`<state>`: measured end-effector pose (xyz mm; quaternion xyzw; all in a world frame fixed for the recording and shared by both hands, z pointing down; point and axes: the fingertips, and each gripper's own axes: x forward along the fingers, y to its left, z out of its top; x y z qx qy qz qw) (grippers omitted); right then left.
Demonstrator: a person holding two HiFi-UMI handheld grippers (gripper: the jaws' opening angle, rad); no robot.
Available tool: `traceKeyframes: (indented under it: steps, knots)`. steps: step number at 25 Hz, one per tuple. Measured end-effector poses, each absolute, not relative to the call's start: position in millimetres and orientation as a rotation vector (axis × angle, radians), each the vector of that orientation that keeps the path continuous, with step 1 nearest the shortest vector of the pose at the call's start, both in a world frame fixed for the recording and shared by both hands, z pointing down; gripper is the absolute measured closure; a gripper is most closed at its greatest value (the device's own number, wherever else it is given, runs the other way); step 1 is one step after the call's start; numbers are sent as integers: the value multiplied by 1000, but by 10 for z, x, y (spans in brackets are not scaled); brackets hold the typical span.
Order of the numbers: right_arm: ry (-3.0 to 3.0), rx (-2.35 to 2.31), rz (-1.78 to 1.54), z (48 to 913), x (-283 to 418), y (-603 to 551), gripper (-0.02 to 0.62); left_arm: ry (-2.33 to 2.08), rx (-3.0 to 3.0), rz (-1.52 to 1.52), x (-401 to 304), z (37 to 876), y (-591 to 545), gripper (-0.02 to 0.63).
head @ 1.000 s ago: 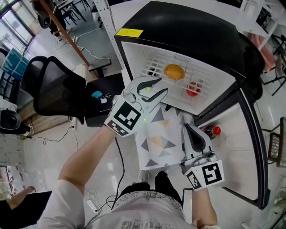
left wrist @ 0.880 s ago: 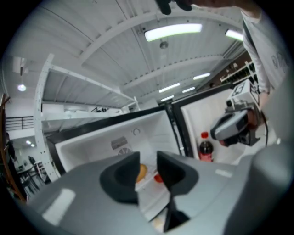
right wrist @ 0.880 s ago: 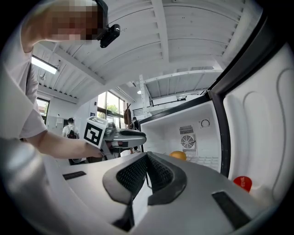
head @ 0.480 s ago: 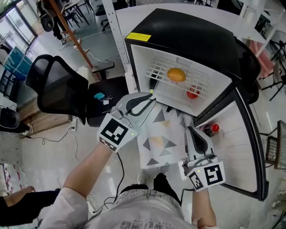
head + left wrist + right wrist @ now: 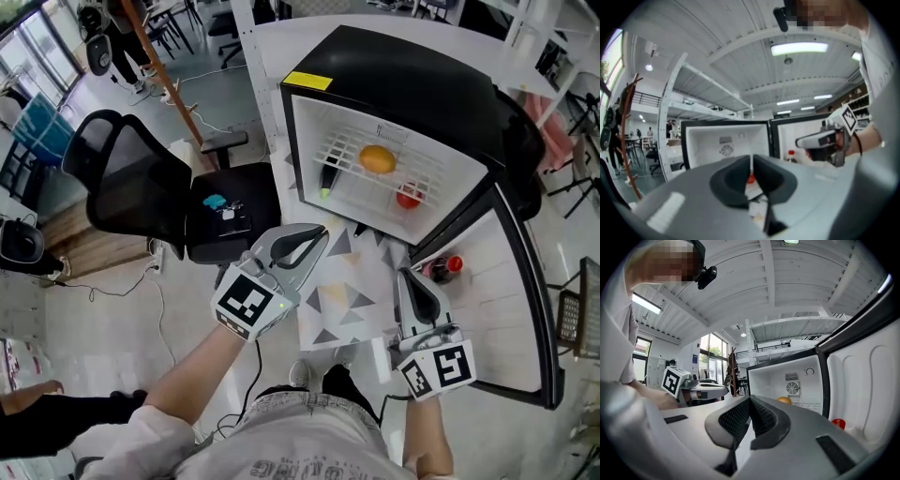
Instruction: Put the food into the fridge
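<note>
As your left gripper [image 5: 322,232] closes on nothing, your right gripper [image 5: 402,277] has its jaws together; the fridge [image 5: 422,84] holds, probably, an orange [image 5: 378,159].

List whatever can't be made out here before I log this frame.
- Red item on the fridge shelf, head view: too small to name.
- Door bottle, head view: label too small to read.
- Yellow label, head view: print too small.
- Green-tipped dark thing, head view: too small to identify.
</note>
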<state>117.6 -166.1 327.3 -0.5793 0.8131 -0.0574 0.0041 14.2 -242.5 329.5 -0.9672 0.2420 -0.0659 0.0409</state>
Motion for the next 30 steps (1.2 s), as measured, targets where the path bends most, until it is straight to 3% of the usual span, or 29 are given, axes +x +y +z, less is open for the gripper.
traceKeyframes:
  steps: [30]
  knots:
    - [2589,-1843,-214,3414,1045,-1686,604,726,-3070,-231,43,3692,-2116,600]
